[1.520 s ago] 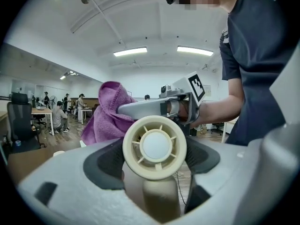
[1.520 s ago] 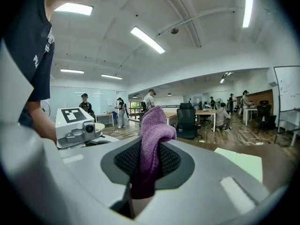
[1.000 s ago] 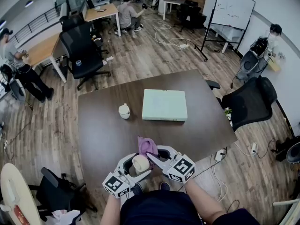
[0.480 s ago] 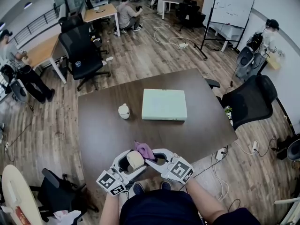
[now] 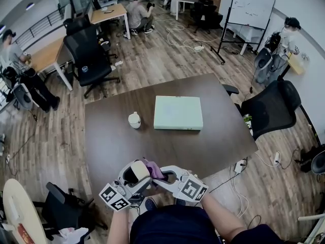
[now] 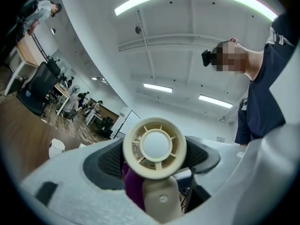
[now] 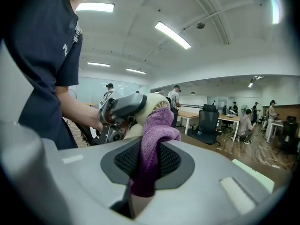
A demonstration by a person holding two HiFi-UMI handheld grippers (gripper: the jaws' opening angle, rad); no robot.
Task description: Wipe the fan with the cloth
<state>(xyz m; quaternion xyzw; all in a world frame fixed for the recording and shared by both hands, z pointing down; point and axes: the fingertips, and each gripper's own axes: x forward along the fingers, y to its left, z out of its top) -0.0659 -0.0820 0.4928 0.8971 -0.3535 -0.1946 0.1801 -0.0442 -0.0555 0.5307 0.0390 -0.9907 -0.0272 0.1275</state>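
A small cream handheld fan (image 5: pixel 135 171) hangs over the table's near edge, with my left gripper (image 5: pixel 131 179) shut on it. In the left gripper view its round grilled head (image 6: pixel 154 146) faces the camera above its handle (image 6: pixel 161 201), and my left gripper (image 6: pixel 154 161) holds it between the pads. My right gripper (image 5: pixel 161 176) is shut on a purple cloth (image 5: pixel 154 168), which lies against the fan's right side. In the right gripper view the cloth (image 7: pixel 153 139) drapes up out of my right gripper (image 7: pixel 147 162) onto the fan (image 7: pixel 151 103).
On the dark brown table (image 5: pixel 111 141) a pale green flat box (image 5: pixel 178 113) lies at the middle and a white cup (image 5: pixel 134 120) stands to its left. Black office chairs stand at the far left (image 5: pixel 89 55) and the right (image 5: pixel 271 111). People sit and stand by desks farther back.
Both grippers have drawn nearer to me and shifted left. The fan has risen and rolled. The cloth has slid from above the fan's head down to its right side.
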